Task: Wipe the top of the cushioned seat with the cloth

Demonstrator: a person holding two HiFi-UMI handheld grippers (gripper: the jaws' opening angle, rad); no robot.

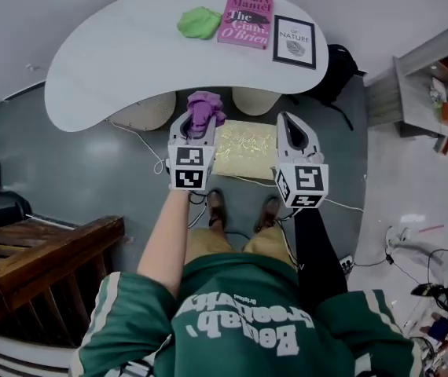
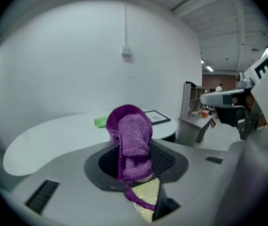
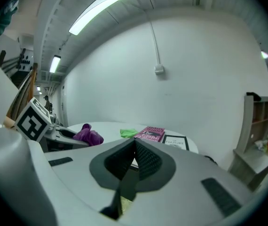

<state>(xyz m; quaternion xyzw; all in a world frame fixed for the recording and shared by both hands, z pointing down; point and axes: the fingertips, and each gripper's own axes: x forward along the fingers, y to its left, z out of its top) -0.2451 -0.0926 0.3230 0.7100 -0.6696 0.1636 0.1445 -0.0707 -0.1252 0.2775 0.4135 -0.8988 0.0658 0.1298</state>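
Our left claw (image 1: 199, 124) pinches the purple cloth (image 1: 205, 108) in a bunch, w/ a loose tail hanging, near the seat's (image 1: 246, 149) far-left corner; not yet touching it, we judge. Right claw (image 1: 289, 126) is pressed together, empty, by the seat's right edge. Risks: the bunched cloth could slip out under drag or wipe only a narrow strip. Hard claw tips may scrape the seat, and it may slide, as nothing steadies it.
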